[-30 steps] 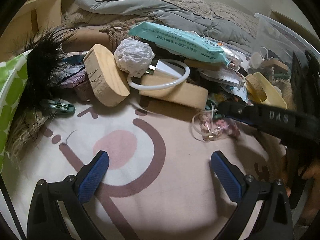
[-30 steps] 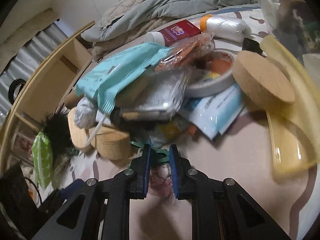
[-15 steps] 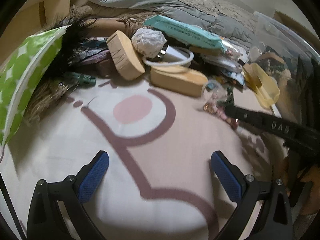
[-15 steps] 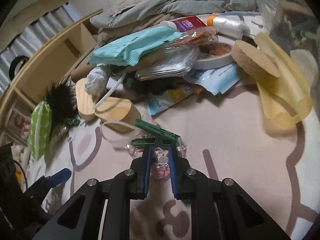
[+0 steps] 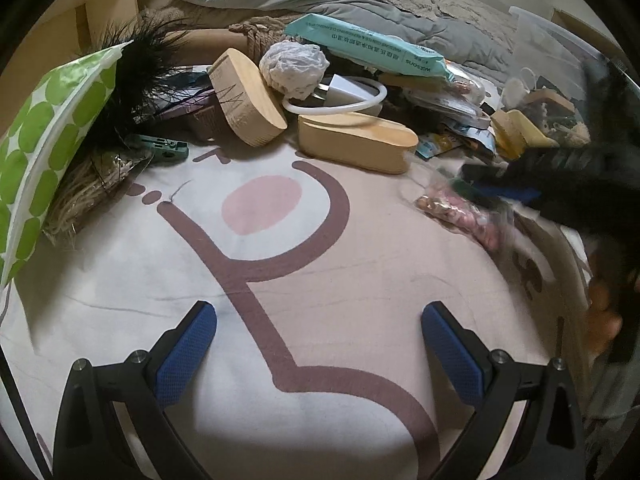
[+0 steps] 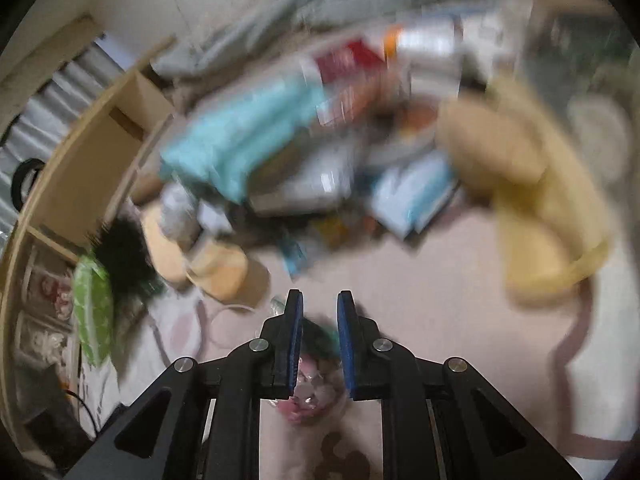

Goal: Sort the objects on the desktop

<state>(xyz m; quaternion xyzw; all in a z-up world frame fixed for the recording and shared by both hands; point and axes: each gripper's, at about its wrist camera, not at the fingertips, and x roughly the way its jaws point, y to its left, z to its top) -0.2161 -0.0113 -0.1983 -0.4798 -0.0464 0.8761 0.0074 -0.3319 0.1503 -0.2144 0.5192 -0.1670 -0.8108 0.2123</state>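
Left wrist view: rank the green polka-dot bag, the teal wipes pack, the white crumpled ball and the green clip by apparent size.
1. green polka-dot bag, though it lies nearest the lens, which inflates it
2. teal wipes pack
3. white crumpled ball
4. green clip

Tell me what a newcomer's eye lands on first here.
The heap of clutter at the back: a teal wipes pack lying over a crumpled white ball and two wooden blocks. At the left, a green dotted bag; at the right, the right gripper shut on a clear bag of pink bits.
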